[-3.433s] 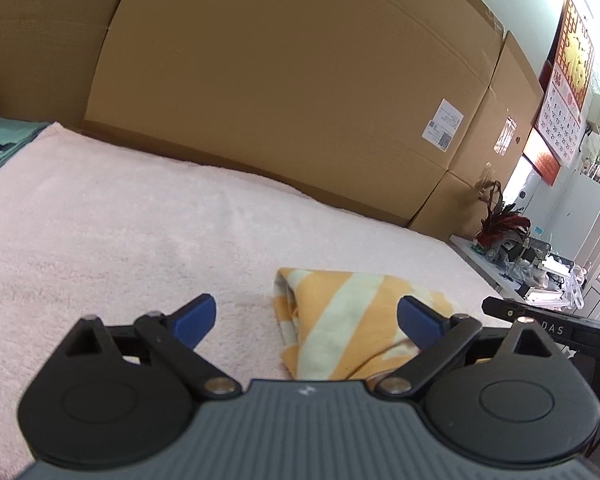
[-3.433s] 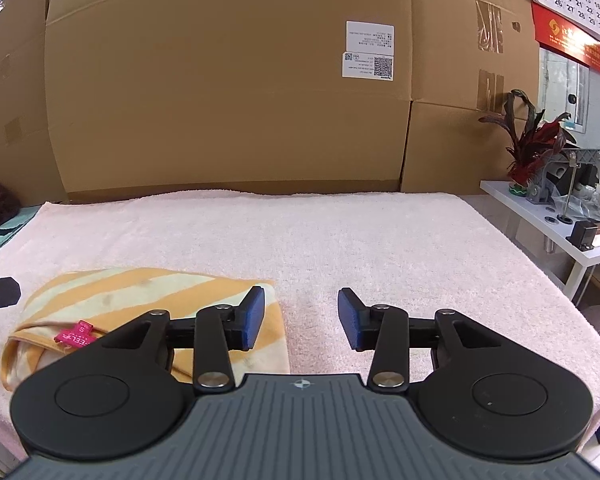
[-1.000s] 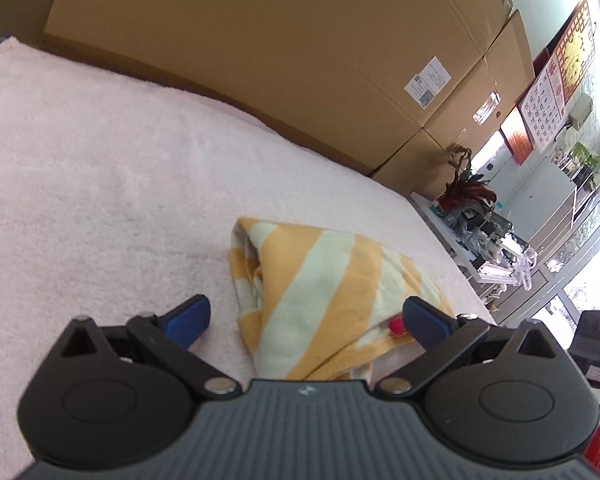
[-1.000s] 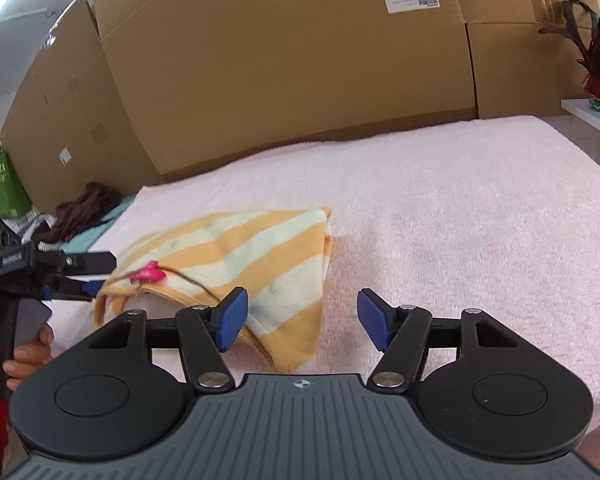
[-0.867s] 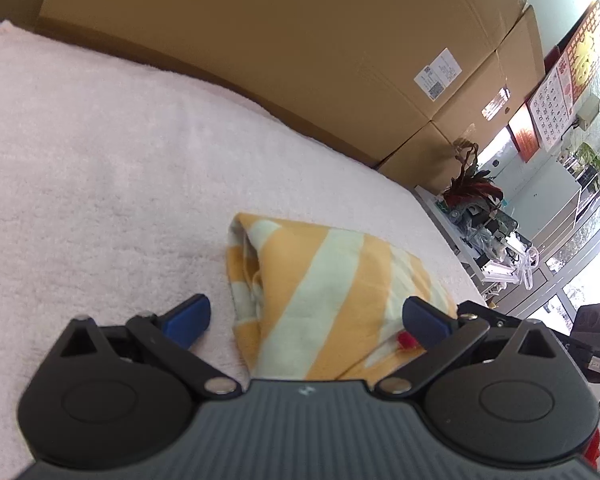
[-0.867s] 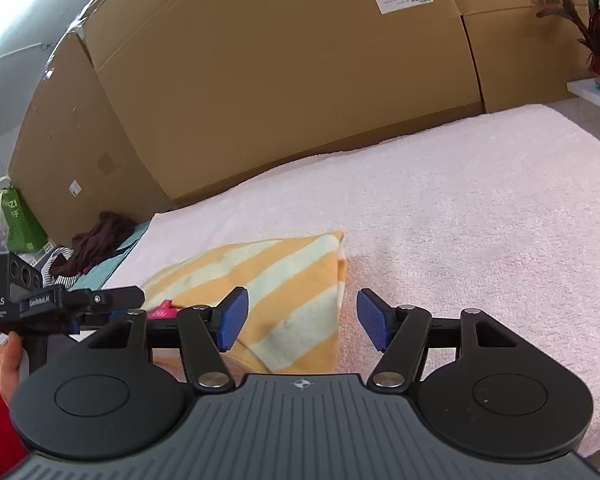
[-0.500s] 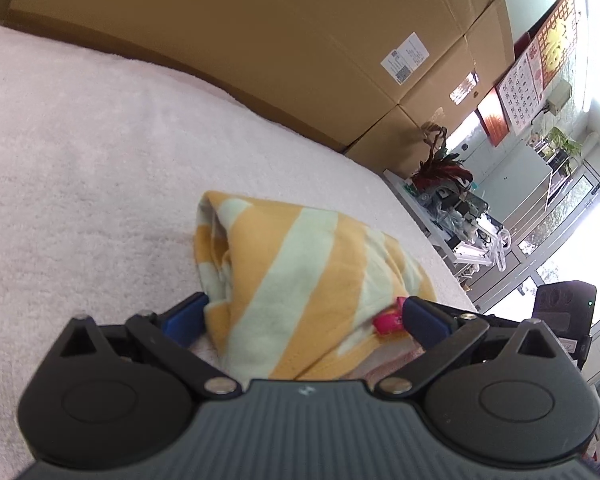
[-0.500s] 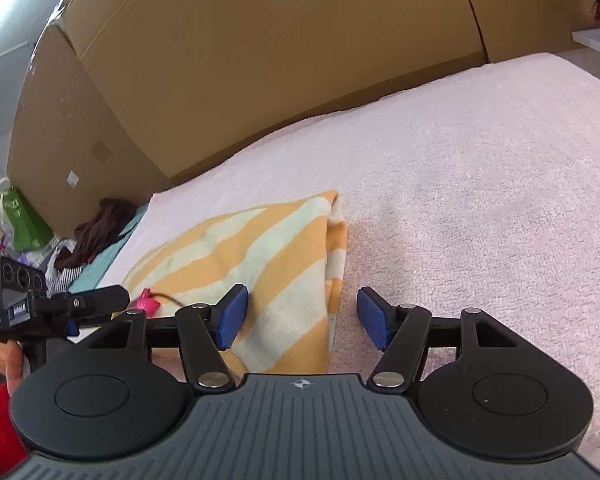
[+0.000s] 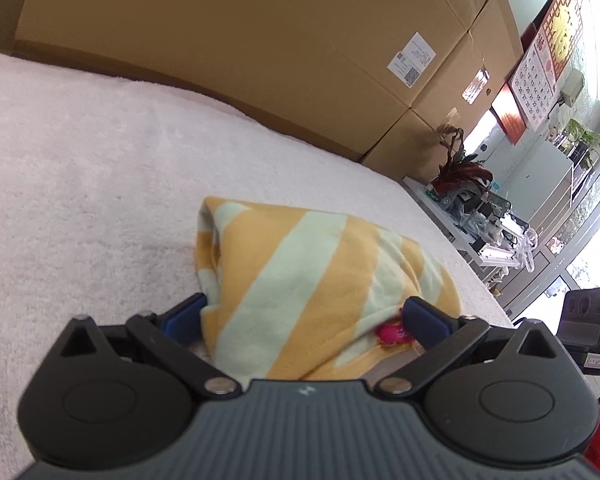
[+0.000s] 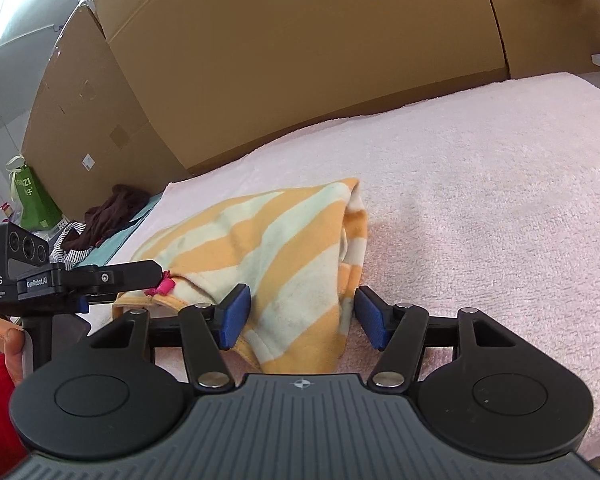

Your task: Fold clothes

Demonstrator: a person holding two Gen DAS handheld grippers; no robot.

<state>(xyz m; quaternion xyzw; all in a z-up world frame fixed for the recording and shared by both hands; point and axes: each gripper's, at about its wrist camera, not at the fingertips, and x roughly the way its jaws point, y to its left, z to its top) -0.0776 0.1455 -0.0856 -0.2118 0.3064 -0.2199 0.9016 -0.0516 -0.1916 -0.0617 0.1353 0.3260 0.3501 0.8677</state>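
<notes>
A folded yellow and pale striped garment (image 9: pixel 300 264) lies on the pink towel surface (image 9: pixel 80 160). My left gripper (image 9: pixel 304 320) is open wide, and the garment's near end lies between its blue pads (image 9: pixel 184 318). A pink tag (image 9: pixel 392 332) sits by its right pad. In the right wrist view the same garment (image 10: pixel 268 240) has a folded corner between the pads of my right gripper (image 10: pixel 304 316). That gripper is open, with a small gap at its right pad (image 10: pixel 374 318). The left gripper's finger (image 10: pixel 128 276) reaches the pink tag (image 10: pixel 164 286).
Tall cardboard boxes (image 9: pixel 260 60) wall off the far side of the towel. A dark heap of clothes (image 10: pixel 116 208) and a green bag (image 10: pixel 28 196) lie beyond its left end. At its right end stands a white side table with a red plant (image 9: pixel 464 172). A person's hand (image 10: pixel 12 344) holds the left tool.
Both grippers have closed in on the garment from opposite ends, so its edges now lie between their fingers. The garment itself stays on the towel, and both pairs of jaws stand about as wide.
</notes>
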